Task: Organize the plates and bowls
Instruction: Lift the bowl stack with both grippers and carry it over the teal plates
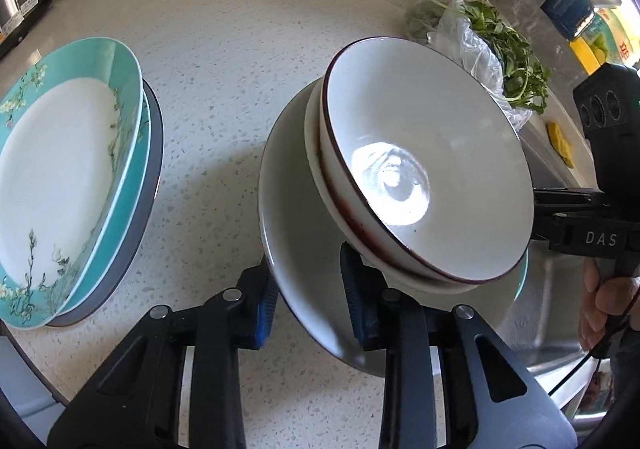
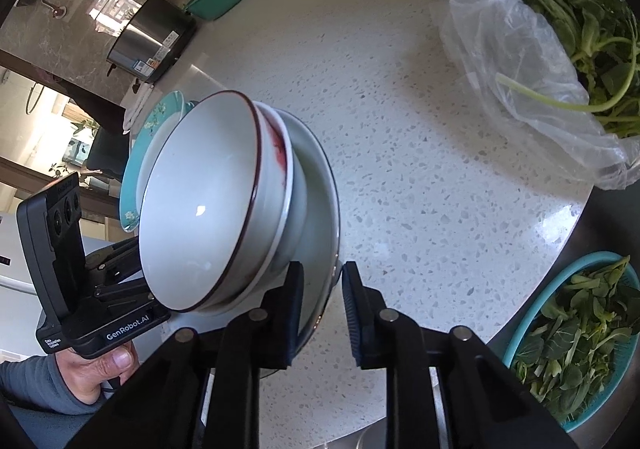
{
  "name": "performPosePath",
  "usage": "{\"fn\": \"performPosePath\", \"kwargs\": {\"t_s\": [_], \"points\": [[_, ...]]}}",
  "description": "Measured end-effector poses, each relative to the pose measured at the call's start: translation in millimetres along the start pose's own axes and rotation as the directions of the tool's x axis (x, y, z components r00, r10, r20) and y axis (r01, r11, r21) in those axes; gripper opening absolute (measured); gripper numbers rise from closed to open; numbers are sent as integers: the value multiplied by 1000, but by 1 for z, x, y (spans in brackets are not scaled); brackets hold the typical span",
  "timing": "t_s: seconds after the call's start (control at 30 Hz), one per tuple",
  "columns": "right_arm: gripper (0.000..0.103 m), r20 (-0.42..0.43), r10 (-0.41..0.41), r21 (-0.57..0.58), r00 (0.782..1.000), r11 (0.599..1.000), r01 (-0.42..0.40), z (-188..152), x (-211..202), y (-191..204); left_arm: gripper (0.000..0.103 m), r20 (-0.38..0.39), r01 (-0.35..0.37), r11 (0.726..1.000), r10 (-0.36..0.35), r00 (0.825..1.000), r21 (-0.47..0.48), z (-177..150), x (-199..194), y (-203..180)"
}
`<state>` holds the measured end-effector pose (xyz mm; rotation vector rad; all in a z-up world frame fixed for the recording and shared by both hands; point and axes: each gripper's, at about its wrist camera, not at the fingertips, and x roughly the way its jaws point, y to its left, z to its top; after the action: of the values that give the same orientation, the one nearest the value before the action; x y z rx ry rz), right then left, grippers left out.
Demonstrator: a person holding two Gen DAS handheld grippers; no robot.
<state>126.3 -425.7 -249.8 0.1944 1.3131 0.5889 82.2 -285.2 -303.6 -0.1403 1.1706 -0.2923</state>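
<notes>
Gripping the pale plate (image 1: 304,249) by opposite rim edges, both tools support one stack: two nested white bowls (image 1: 432,177) sit on this plate. The left tool (image 1: 310,297) has its blue pads on either side of the near rim, clenched on it. The right tool (image 2: 320,305) straddles the rim on the opposite side; one pad sits inside the plate and the other outside, and the right wrist view shows a narrow gap at the outer pad, so full contact there cannot be confirmed. The plate is just beside a second stack, a teal floral plate (image 1: 68,177) resting on a dark plate on the counter (image 1: 224,61). Whether the held plate is lifted clear or only tilted with part of its rim on the counter cannot be determined.

Handling notes, as judgement:
- Glazed ceramic is rigid, brittle and slippery; pads should seat fully over the rim lip, not on its edge.
- The combined load is probably heavy for rim grips; both tools should move together.
- The bowls are loose and appear tilted; keep the plate level to prevent sliding.
- Lower gently; impact against the teal floral plate risks chipping.

A bag of greens (image 2: 560,61) lies well apart.
</notes>
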Motion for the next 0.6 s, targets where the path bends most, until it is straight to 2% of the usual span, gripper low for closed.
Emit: {"fn": "performPosePath", "kwargs": {"t_s": [0.13,0.23,0.6], "points": [[23,1,0,15,1000,1000,0,0,1,-1,27,-6,-5,1000,5,1000,-2,4,3,1],[23,6,3,12,1000,1000,-3,-1,1,-2,25,-26,40,999,-40,999,-6,4,7,2],[24,13,135,119,991,984,-135,-4,-3,-28,21,-35,120,992,-122,992,-36,6,12,8]]}}
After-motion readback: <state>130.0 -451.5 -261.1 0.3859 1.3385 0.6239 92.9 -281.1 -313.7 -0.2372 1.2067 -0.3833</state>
